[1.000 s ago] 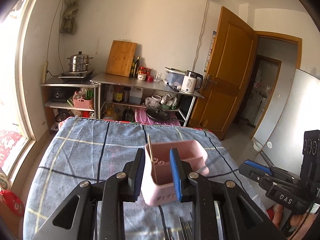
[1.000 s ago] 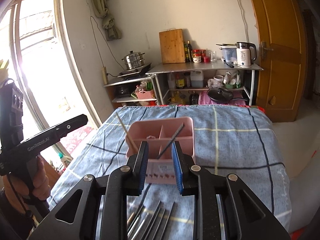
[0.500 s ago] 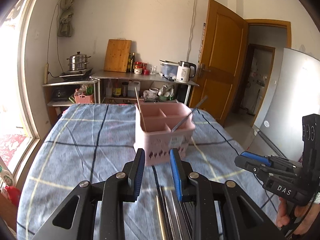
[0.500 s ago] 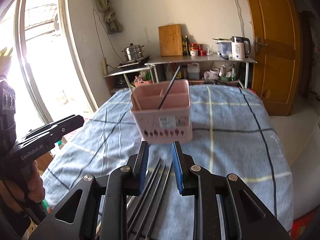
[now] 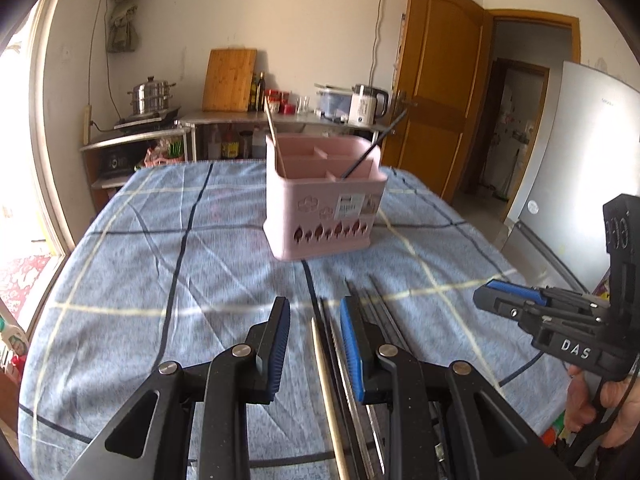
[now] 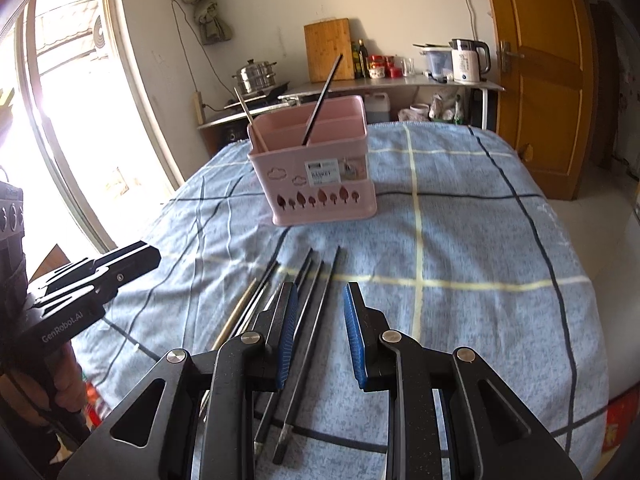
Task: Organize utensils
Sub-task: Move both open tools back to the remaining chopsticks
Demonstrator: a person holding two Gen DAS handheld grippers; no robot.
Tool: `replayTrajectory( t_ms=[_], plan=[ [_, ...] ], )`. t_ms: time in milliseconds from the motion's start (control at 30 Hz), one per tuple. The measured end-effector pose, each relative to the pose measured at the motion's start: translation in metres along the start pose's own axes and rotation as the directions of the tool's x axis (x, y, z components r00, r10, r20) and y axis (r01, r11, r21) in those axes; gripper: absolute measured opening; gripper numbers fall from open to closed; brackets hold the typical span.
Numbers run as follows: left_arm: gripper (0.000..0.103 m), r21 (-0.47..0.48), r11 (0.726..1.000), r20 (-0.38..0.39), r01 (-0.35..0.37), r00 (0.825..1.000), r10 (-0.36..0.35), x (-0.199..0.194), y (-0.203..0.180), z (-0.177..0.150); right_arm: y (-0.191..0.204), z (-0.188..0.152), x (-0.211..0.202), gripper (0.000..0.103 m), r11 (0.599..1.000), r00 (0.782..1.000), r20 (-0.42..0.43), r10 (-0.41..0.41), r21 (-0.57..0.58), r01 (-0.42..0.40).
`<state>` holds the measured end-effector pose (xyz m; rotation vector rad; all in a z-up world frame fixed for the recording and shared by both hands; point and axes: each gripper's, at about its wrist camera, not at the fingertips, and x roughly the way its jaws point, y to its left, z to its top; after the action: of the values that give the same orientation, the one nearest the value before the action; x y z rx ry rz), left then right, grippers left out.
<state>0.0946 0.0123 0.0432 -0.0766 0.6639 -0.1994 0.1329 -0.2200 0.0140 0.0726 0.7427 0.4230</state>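
Chopsticks [image 5: 332, 392] are lying low centre in the left view, the left gripper [image 5: 315, 346] standing apart, empty. In the right view, they [image 6: 308, 320] are lying beneath the right gripper [image 6: 320, 336], likewise apart; pink caddy [image 6: 316, 168] sitting upper centre.

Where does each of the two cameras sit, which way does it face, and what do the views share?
Left wrist: on the left tongs, aimed down the table at loose chopsticks and the pink utensil caddy; right tongs and hand at right.
Right wrist: on the right tongs, above the chopsticks, facing the caddy; left tongs at left.
Shared: caddy, chopsticks, blue checked cloth, kitchen shelf behind.
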Motion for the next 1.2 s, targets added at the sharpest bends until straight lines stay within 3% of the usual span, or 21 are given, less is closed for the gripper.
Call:
replayTrajectory(
  t_ms=[200,467,733,933,1200],
  plan=[
    [0.026,0.002,1.000,-0.097,-0.004,0.995,0.004,0.029,0.002,-0.016,-0.001,-0.006,0.013,0.025,1.000,0.999,-0.039,-0.006,0.008,0.006],
    [0.026,-0.003,1.000,-0.226,-0.011,0.974,0.010,0.075,0.006,-0.033,0.000,-0.013,0.040,0.025,1.000,0.994,-0.108,-0.008,0.004,0.008],
    [0.026,-0.003,1.000,-0.265,-0.009,0.964,0.008,0.095,0.008,-0.035,0.000,-0.012,0.056,0.025,1.000,0.990,-0.139,-0.009,0.005,0.010],
    [0.030,0.031,0.999,-0.258,-0.020,0.966,0.027,0.098,0.005,-0.035,-0.002,-0.011,0.065,0.025,1.000,0.987,-0.160,-0.012,0.010,0.013],
    [0.029,0.007,0.999,-0.258,-0.042,0.965,0.042,0.096,0.016,-0.034,-0.006,-0.008,0.078,0.025,0.999,0.983,-0.182,-0.024,0.018,0.028]
  ],
)
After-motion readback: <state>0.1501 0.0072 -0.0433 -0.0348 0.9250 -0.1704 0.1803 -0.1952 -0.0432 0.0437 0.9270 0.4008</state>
